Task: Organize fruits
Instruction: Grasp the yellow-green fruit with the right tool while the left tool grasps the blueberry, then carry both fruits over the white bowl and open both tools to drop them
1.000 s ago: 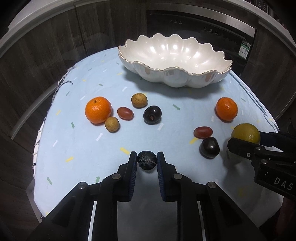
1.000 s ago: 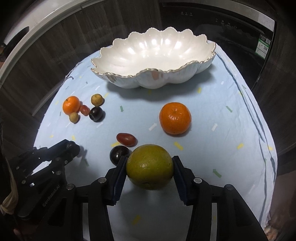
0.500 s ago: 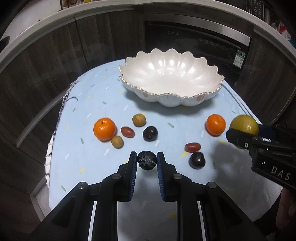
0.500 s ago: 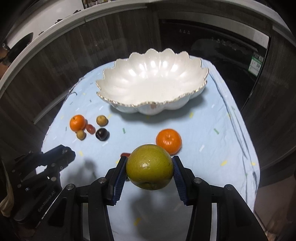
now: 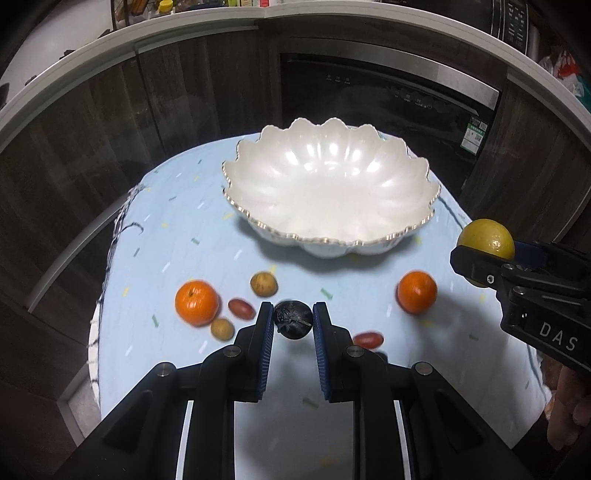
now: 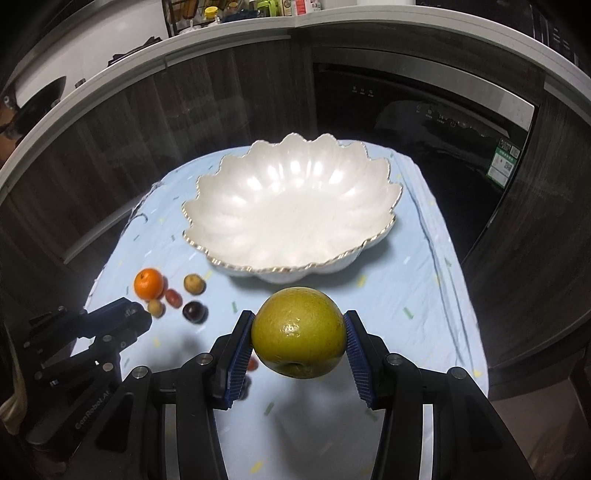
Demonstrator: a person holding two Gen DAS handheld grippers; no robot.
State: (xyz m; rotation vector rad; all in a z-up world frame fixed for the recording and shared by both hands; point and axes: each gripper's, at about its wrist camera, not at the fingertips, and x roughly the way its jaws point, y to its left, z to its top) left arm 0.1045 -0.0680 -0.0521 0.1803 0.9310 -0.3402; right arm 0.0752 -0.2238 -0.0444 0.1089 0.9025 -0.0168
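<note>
Both my grippers are loaded above the cloth (image 5: 177,236): left gripper (image 5: 293,325) clamped on a dark plum (image 5: 293,324), right gripper (image 6: 299,334) on a yellow-green pear (image 6: 299,332). Bowl (image 6: 380,232) empty. Risks: plum held only at the fingertips may slip; arms could clash over the bowl

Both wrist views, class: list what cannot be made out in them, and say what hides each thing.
- Right wrist view: orange hidden behind the held green-yellow fruit.
- Right wrist view: red fruit mostly covered by the right gripper finger.
- Left wrist view: dark fruit near the left gripper barely shows.
- Both views: countertop bottles cut off, too small.
</note>
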